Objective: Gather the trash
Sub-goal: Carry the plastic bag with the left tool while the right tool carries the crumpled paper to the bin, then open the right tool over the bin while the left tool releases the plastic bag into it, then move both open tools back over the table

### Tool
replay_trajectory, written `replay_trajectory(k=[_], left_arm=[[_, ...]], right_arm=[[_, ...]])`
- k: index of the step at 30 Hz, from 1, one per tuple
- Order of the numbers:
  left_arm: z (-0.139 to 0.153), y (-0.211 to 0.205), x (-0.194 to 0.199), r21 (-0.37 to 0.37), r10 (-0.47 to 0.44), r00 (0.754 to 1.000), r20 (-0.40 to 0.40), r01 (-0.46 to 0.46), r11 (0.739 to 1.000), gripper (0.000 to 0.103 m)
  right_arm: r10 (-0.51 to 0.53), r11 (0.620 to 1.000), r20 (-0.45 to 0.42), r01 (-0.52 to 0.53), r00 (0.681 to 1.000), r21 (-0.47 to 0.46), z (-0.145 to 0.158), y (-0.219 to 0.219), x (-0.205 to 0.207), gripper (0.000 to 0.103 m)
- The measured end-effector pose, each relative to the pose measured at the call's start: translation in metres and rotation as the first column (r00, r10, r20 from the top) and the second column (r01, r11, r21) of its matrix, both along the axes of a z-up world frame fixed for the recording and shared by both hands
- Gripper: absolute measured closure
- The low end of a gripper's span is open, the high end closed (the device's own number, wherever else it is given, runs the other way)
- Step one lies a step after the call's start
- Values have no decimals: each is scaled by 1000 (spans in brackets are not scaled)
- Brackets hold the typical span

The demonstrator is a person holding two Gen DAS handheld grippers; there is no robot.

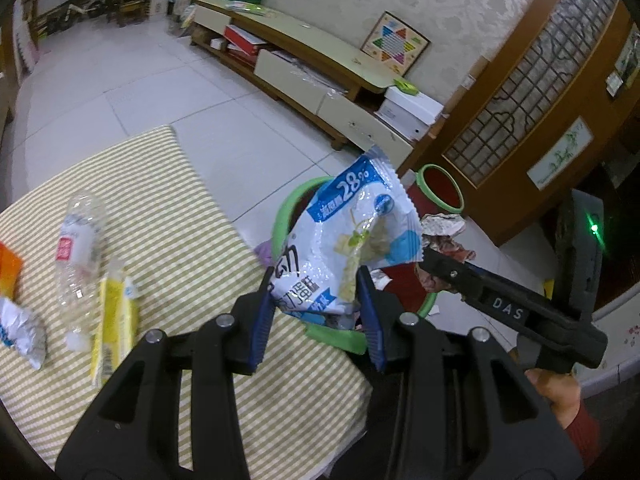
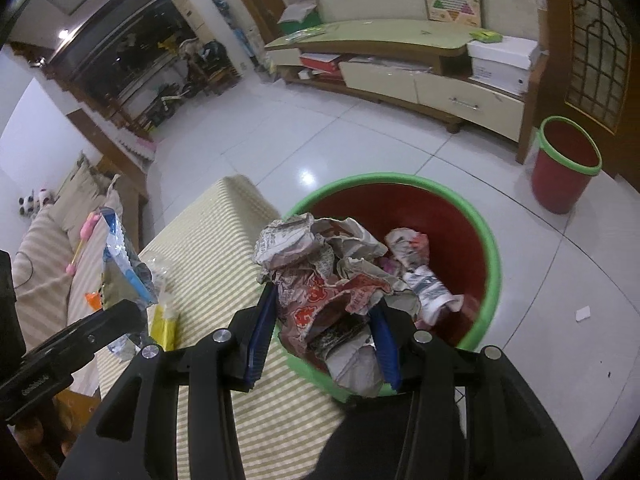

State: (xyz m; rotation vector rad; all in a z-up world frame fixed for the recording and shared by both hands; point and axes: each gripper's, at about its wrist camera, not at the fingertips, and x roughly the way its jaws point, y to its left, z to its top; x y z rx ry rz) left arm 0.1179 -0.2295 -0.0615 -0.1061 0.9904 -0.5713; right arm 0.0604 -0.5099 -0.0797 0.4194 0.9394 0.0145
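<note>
My left gripper point(image 1: 316, 296) is shut on a white and blue snack wrapper point(image 1: 352, 236), which stands up over the near edge of a red bin with a green rim point(image 1: 282, 220). My right gripper point(image 2: 324, 300) is shut on a wad of crumpled printed paper point(image 2: 316, 280) above the same bin point(image 2: 494, 264). Inside the bin lies more crumpled paper point(image 2: 412, 246). In the left wrist view the right gripper point(image 1: 428, 260) comes in from the right with its paper wad point(image 1: 442, 228). The left gripper point(image 2: 128, 308) and its wrapper point(image 2: 116, 264) show at the left of the right wrist view.
A table under a green-striped cloth point(image 1: 172, 208) holds a clear plastic bottle point(image 1: 78, 252), a yellow wrapper point(image 1: 114, 316), an orange packet point(image 1: 8, 268) and a crumpled white wrapper point(image 1: 22, 332). A second red bin point(image 2: 566, 164) stands by the wooden door. A low cabinet point(image 2: 400, 76) lines the far wall.
</note>
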Motion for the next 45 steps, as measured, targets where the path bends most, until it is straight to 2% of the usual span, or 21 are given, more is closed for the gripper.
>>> replay_trajectory(k=[11,19,22,23,24,25,26,30,35,38,41,43,45], left_arm=[[-6,-55,10,5,-91,996,-3,91,996,65],[-9,-77,15,28,-119,993,3,118,993,65],[-9,-82,18,31,-129,992,8,128,991,56],[-8,-83,20,31,-130,991,9,130,991,47],[-7,-83,20,34,-123,992,20,122,992,35],[-6,-81,20,35,-112,993,33,110,993,30],[-5,-78,19,32,-95,994,50,93,995,25],[-13,-57,19,32,-49,998,36,48,998,25],[-29,4,13,47,82,997,8,-82,996,25],[-44,68,8,84,229,973,-15,-227,970,24],[-61,136,3,117,399,915,-54,-391,913,25],[-73,186,0,151,522,849,-82,-507,848,25],[-80,221,0,155,602,793,-91,-586,795,25]], right_arm=[[-50,999,-30,50,998,3,-15,-29,-1,59],[-86,996,-40,86,996,-7,-22,-43,1,58],[-99,995,-33,99,994,-20,-22,-47,3,57],[-106,994,-34,106,994,-26,-22,-47,5,51],[-110,994,-35,110,993,-24,-23,-47,5,39],[-112,994,-35,112,993,-17,-23,-47,6,32],[-114,994,-37,113,993,-11,-24,-47,6,29],[-112,994,-44,111,993,-10,-24,-43,5,30],[-85,996,-50,85,995,-2,-22,-25,4,30],[-41,999,-60,41,997,-8,-22,-5,7,30],[2,1000,-73,-2,997,-2,-25,19,10,29],[26,1000,-81,-26,996,4,-28,35,13,28],[58,998,-93,-58,994,8,-30,57,16,27]])
